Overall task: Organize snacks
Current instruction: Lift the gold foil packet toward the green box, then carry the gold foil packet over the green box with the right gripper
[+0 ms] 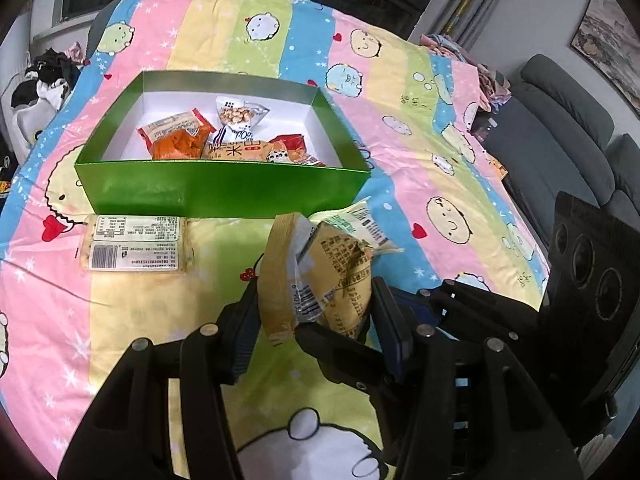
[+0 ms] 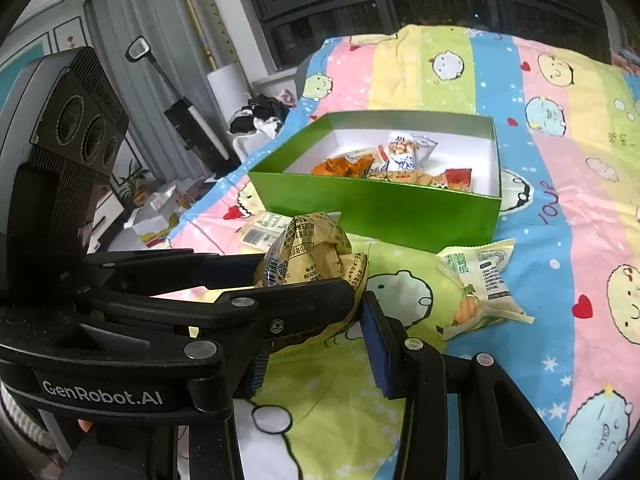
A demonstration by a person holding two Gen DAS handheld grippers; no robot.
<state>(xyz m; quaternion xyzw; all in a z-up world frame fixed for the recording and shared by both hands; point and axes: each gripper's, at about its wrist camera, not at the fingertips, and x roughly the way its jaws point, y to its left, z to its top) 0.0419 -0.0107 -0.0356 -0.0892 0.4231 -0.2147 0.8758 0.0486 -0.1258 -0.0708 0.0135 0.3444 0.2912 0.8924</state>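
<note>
Held snack: we see a yellow crinkled packet (image 1: pixel 320 276) printed with dark text and a barcode, lifted off the bedsheet (image 1: pixel 132 308); it fills the lower middle of the left wrist view
Long axis: we read the packet as standing roughly upright between the pads, its sealed edge tipped toward the top of the frame
Left gripper (image 1: pixel 316 312): clamped on the packet from both sides
Right gripper (image 2: pixel 316 320): its pads flank the same packet's lower end from the right of it; we judge them clamped on it, though the left gripper's arm hides part of the contact
Key relation: we see the green box (image 1: pixel 224 188) straight beyond the packet, toward the upper middle of both views, its long side facing us; both grippers seem about equally near it
Box contents: orange, white and red snack bags (image 1: pixel 224 136) lie inside on a white floor
Loose snacks: a pale green packet (image 2: pixel 480 284) lies on the sheet at right centre of the right view, near the box; a flat labelled packet (image 1: pixel 136 244) lies just before the box, left of centre in the left view
</note>
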